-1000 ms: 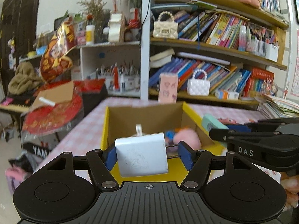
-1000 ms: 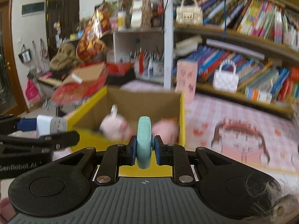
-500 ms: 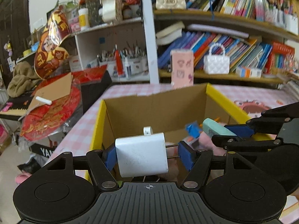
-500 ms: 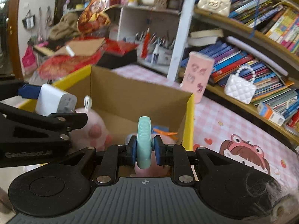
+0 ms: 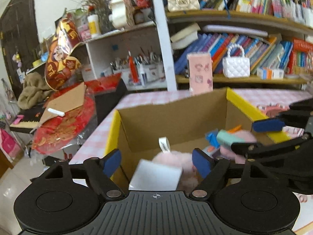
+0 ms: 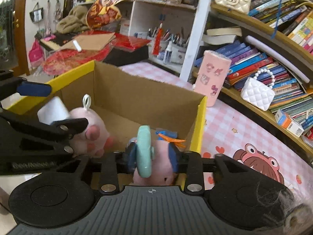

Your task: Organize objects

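Left wrist view: the left gripper point(image 5: 156, 161), jaws just opened wide, has the white block point(image 5: 155, 177) loose between them over the cardboard box point(image 5: 176, 113). Right gripper point(image 6: 153, 155), jaws just parted, no longer clamps the teal disc point(image 6: 143, 152) above a pink plush point(image 6: 156, 168).

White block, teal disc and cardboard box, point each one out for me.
white block point(image 5: 156, 177), left wrist view, on its flat top face.
teal disc point(image 6: 144, 152), right wrist view, on its rim facing the camera.
cardboard box point(image 6: 140, 96), right wrist view, on its far inside wall.

White quilted handbag point(image 5: 236, 67) sits among shelved books point(image 5: 260, 47) (pink checked tablecloth point(image 6: 230, 125) below).
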The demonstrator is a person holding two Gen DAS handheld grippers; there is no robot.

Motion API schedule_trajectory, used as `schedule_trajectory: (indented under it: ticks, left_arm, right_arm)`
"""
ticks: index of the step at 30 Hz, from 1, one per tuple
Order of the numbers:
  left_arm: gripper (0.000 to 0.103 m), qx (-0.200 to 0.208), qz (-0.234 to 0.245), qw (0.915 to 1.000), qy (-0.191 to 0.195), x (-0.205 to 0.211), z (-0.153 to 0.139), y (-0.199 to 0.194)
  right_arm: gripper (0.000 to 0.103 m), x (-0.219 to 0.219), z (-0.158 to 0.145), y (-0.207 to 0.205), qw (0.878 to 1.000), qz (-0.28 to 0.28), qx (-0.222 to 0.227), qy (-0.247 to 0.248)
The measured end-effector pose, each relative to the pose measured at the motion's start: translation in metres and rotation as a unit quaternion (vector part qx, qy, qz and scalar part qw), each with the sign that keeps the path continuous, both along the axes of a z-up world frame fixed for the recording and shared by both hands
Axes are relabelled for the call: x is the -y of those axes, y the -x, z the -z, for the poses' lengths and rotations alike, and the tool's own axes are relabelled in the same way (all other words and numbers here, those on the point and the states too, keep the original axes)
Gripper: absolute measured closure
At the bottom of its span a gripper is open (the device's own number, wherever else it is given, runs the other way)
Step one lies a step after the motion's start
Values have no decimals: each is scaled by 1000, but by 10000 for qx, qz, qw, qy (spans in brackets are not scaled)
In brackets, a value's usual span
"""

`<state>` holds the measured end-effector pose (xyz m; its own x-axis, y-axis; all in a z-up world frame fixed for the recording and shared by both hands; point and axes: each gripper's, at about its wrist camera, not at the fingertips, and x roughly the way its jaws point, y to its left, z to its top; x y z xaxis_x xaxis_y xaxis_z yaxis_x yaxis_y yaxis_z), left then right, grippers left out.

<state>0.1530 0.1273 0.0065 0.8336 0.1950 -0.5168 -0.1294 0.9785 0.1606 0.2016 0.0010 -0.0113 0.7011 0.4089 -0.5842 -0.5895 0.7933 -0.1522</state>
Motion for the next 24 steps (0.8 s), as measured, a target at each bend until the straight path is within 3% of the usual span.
schedule_trajectory:
  ticks: [6,14,17,24]
  left_arm:
    - [15,271,-22,9994,195,3,-19,12]
    - [10,663,70,9974,289,20,-41,43]
    - [10,696,44,9969,360,24,-42,55]
    - [10,556,72,9974,458,36,-32,82]
  right_arm:
    - [50,17,-17,13,9992,92,99,-385]
    - [46,48,-39,38,9927,671,203,-981]
    - [46,62,-44,54,9892,850,235,-1172]
    - [46,87,-40,93,9810,1573,265,-1108]
